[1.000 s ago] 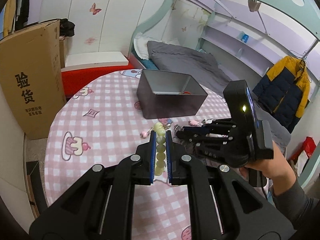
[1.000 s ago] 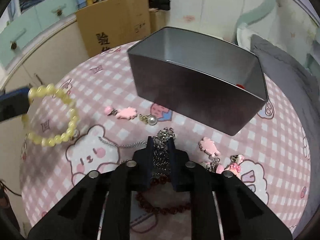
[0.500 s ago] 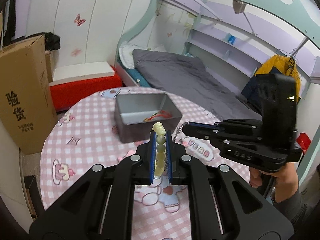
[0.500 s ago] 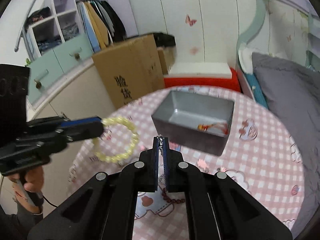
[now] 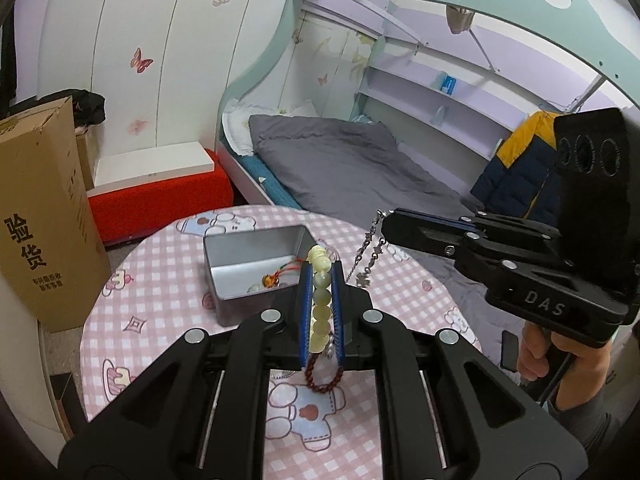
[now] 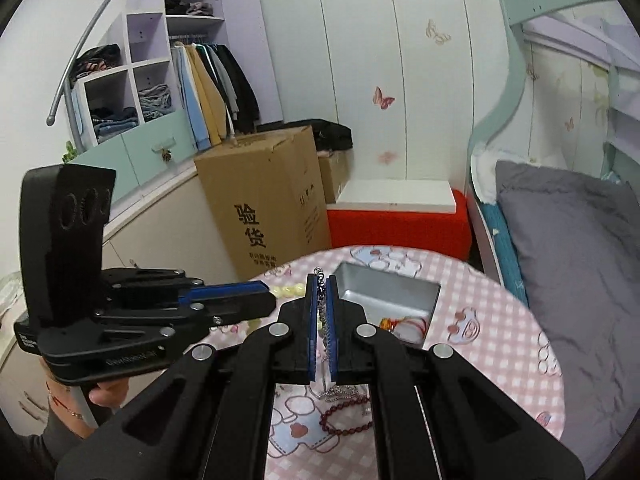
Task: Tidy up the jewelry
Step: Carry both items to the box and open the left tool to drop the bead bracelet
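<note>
My left gripper (image 5: 321, 276) is shut on a pale yellow bead bracelet (image 5: 321, 300), held high above the table. My right gripper (image 6: 321, 280) is shut on a silver chain (image 6: 325, 320); in the left wrist view the chain (image 5: 366, 258) dangles from its tip, right of the tin. The grey metal tin (image 5: 256, 244) stands open on the pink checked table with a red-and-gold trinket (image 5: 276, 278) inside; the tin also shows in the right wrist view (image 6: 388, 288). A dark red bead bracelet (image 6: 346, 418) lies on the table below both grippers.
A tall cardboard box (image 6: 268, 204) stands on the floor beyond the table. A bed with a grey duvet (image 5: 352, 168) lies behind the table. A red bench (image 6: 396, 224) sits by the wall. The round table edge (image 5: 86, 340) is near.
Both grippers have risen well above the table with their jewelry. The chain now hangs free off the table. The tin looks smaller and farther below.
</note>
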A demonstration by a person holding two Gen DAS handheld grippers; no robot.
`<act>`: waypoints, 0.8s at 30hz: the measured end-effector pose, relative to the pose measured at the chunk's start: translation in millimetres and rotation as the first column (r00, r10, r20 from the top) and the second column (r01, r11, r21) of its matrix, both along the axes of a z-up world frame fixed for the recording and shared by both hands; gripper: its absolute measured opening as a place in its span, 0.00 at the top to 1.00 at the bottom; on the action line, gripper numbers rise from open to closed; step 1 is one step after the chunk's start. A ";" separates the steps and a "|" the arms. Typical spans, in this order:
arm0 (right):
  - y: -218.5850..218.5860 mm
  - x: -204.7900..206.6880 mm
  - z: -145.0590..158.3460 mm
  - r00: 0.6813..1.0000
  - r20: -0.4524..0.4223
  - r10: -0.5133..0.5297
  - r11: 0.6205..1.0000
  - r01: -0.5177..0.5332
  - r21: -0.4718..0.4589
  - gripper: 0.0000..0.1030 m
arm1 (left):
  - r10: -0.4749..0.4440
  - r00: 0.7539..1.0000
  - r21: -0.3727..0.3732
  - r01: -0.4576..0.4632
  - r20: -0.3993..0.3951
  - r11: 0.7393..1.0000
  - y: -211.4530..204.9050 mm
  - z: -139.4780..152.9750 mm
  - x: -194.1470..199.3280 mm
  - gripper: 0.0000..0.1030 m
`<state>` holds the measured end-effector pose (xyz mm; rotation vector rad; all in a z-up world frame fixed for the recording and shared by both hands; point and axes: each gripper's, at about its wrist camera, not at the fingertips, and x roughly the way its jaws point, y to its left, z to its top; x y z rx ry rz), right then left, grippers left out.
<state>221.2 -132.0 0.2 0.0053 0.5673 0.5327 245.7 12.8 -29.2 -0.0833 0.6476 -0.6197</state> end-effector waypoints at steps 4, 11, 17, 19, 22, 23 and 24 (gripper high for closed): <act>2.2 -2.1 17.2 0.999 0.043 0.002 1.000 -0.002 -0.004 0.98 | -0.011 1.000 -0.009 0.011 0.011 1.000 -3.0 12.3 4.5 0.91; 4.7 2.5 48.7 0.994 0.109 -0.004 1.000 0.007 -0.027 0.98 | -0.007 1.000 -0.014 0.007 0.021 1.000 -5.7 30.0 17.4 0.91; 3.2 19.7 72.6 0.989 0.149 -0.016 0.999 0.022 -0.041 0.98 | -0.010 1.000 -0.015 0.011 0.029 1.000 -10.4 48.7 36.0 0.91; 3.2 24.1 79.2 0.986 0.163 -0.020 0.999 0.028 -0.044 0.98 | -0.004 1.000 -0.008 0.004 0.029 1.000 -12.5 51.7 45.4 0.91; 3.6 34.8 89.3 0.983 0.184 -0.027 0.998 0.037 -0.050 0.98 | 0.003 1.000 0.000 -0.003 0.024 1.000 -14.6 50.9 56.1 0.91; 3.3 37.2 90.1 0.982 0.186 -0.027 0.998 0.037 -0.050 0.98 | 0.004 1.000 0.002 -0.004 0.019 1.000 -15.5 49.4 61.3 0.91; 3.7 41.1 90.5 0.982 0.187 -0.027 0.998 0.037 -0.052 0.98 | 0.003 1.000 0.005 -0.004 0.016 1.000 -16.5 48.3 64.6 0.91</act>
